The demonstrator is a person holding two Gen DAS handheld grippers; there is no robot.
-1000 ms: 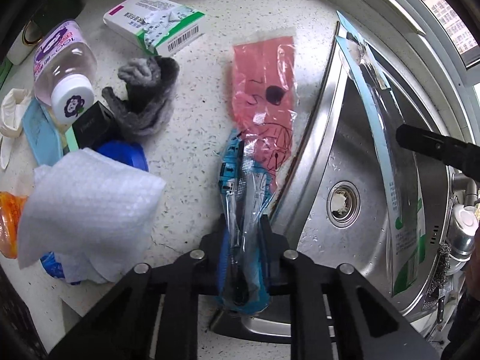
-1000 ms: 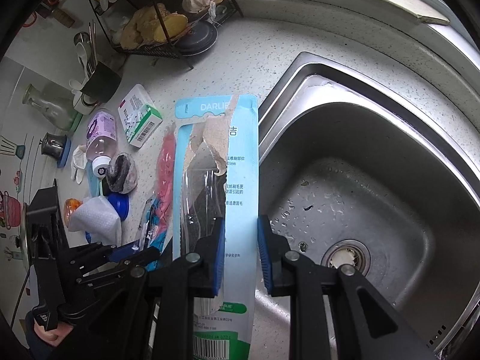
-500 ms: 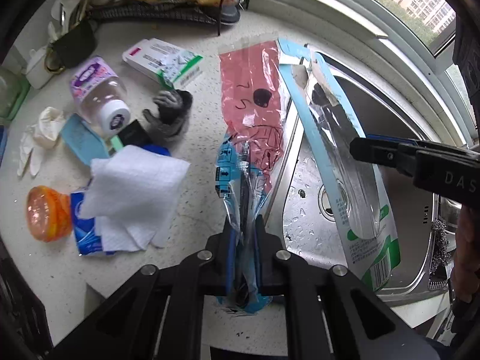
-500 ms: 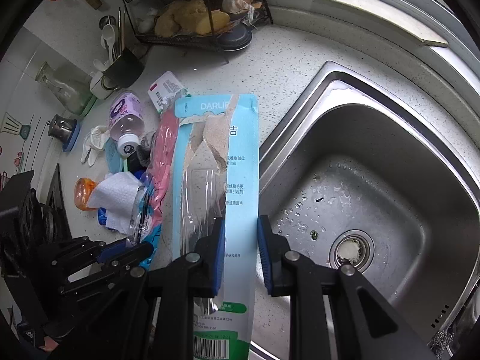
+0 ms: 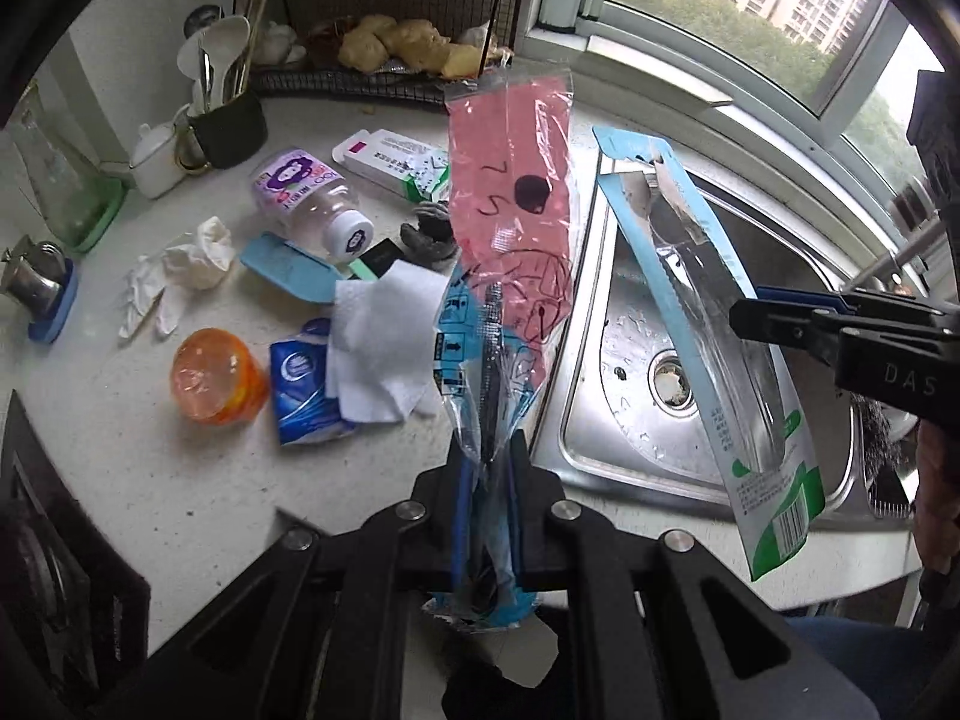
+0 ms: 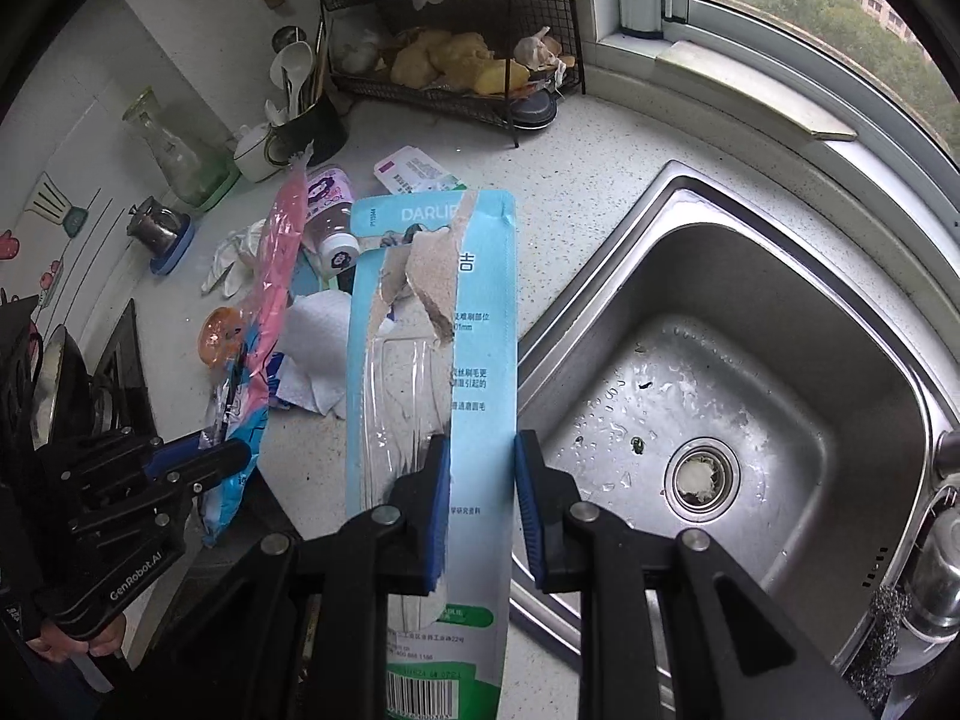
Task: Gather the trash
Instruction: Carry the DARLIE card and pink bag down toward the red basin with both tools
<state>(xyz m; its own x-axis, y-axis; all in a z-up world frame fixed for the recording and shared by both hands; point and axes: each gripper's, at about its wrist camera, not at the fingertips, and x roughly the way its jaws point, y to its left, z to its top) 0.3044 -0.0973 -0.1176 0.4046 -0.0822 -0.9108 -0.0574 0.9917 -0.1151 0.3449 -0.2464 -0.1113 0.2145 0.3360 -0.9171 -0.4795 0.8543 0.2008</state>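
Two tools each hold a piece of packaging trash above a speckled white worktop (image 5: 180,480). At the bottom centre of the left wrist view, the left tool (image 5: 487,468) is clamped on a clear plastic wrapper (image 5: 510,228), pink at the top and blue lower down, which stands up toward the middle of the frame. At the right edge of that view, the right tool (image 5: 744,318) grips a torn blue toothbrush package (image 5: 708,324), hanging tilted over the steel sink (image 5: 606,276). In the right wrist view the same package (image 6: 480,324) rises from the tool's blue pads (image 6: 435,510) at the bottom centre, its card backing ripped near the top.

Left of centre on the worktop lie more scraps: a white paper towel (image 5: 384,336), a blue tissue pack (image 5: 300,390), an orange plastic cup (image 5: 216,375) on its side, a clear bottle with a white cap (image 5: 306,204), a small white and green box (image 5: 396,162) and crumpled white gloves (image 5: 180,264). A wire rack (image 5: 384,78) stands at the upper centre.
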